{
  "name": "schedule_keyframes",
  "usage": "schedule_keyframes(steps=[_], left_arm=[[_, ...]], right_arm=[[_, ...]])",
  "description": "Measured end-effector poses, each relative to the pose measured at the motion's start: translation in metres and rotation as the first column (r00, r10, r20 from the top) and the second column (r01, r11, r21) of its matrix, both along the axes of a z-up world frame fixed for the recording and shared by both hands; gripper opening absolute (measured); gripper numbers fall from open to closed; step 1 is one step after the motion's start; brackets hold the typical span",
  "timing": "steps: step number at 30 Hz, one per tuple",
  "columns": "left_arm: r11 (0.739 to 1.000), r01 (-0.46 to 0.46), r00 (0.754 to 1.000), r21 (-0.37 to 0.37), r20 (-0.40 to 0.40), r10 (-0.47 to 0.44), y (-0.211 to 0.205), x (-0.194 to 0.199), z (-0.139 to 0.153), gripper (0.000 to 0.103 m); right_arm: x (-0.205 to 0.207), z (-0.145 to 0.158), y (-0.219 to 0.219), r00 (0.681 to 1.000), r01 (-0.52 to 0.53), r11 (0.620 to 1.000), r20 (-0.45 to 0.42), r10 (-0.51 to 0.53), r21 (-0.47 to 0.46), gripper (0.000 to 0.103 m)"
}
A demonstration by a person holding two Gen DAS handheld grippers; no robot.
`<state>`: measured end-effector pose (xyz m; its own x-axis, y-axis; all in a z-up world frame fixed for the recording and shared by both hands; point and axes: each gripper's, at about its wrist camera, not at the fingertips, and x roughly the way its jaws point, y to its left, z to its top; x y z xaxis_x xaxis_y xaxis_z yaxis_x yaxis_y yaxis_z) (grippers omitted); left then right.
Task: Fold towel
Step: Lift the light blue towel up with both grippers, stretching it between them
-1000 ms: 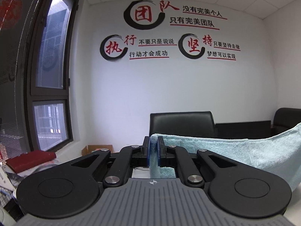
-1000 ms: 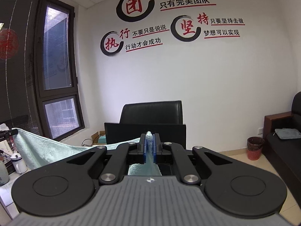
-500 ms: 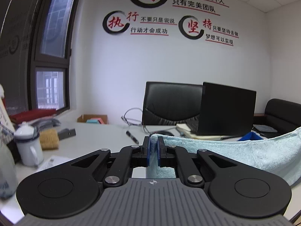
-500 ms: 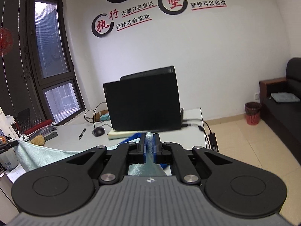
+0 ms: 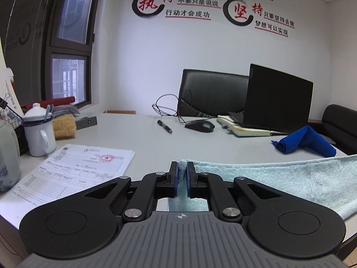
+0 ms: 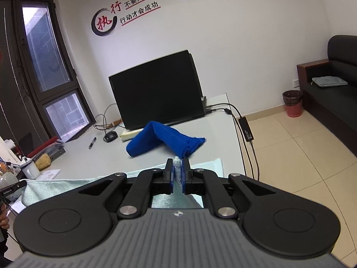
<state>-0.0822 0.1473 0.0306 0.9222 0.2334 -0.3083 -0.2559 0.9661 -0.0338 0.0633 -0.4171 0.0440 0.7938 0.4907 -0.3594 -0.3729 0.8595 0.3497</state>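
Left gripper (image 5: pixel 183 171): jaws nearly closed, pinching one corner of the light blue towel (image 5: pixel 290 176). From that pinch the towel's top edge runs toward 3 o'clock in the left wrist view, hanging as a broad band above the near edge of the worktop (image 5: pixel 200 143).

Right gripper (image 6: pixel 177 171): jaws likewise narrow, clamped on another towel corner, a small tuft showing above the pads. In the right wrist view the towel stretches toward 9 o'clock, and a flap of it lies on the worktop just behind the jaws.

Towel is thus held between the two grippers, spread across the front of the worktop.

Other items, left wrist view:
- printed papers (image 5: pixel 73 169) at 9 o'clock, flat on the worktop
- white mug (image 5: pixel 39 131) at 10 o'clock, beside a tan sponge (image 5: pixel 63 125)
- pen (image 5: pixel 164 126) and mouse (image 5: pixel 200 125) at 12 o'clock, well apart from the towel
- open laptop (image 5: pixel 276 98) at 1 o'clock, resting on a notebook
- folded dark blue cloth (image 5: pixel 305 141) at 2 o'clock, just beyond the towel's edge

Right wrist view: dark blue cloth sits directly at 12 o'clock ahead of the jaws, laptop behind it.
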Motion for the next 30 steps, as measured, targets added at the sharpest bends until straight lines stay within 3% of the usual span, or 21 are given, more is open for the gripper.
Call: schedule_keyframes(steps=[9, 15, 30], left_arm=[[1.000, -0.005, 0.999, 0.015, -0.033, 0.005, 0.005, 0.023, 0.000, 0.009], [1.000, -0.020, 0.994, 0.019, -0.109, 0.022, 0.012, 0.052, -0.003, 0.010], [0.998, -0.015, 0.981, 0.065, -0.193, 0.027, 0.019, 0.103, -0.014, 0.011]], right_arm=[[0.032, 0.003, 0.013, 1.000, 0.018, 0.998, -0.004, -0.018, -0.054, 0.007], [0.061, 0.004, 0.030, 0.999, 0.029, 0.992, -0.011, -0.030, -0.123, 0.007], [0.119, -0.015, 0.054, 0.996, 0.044, 0.975, -0.063, -0.059, -0.219, 0.007]])
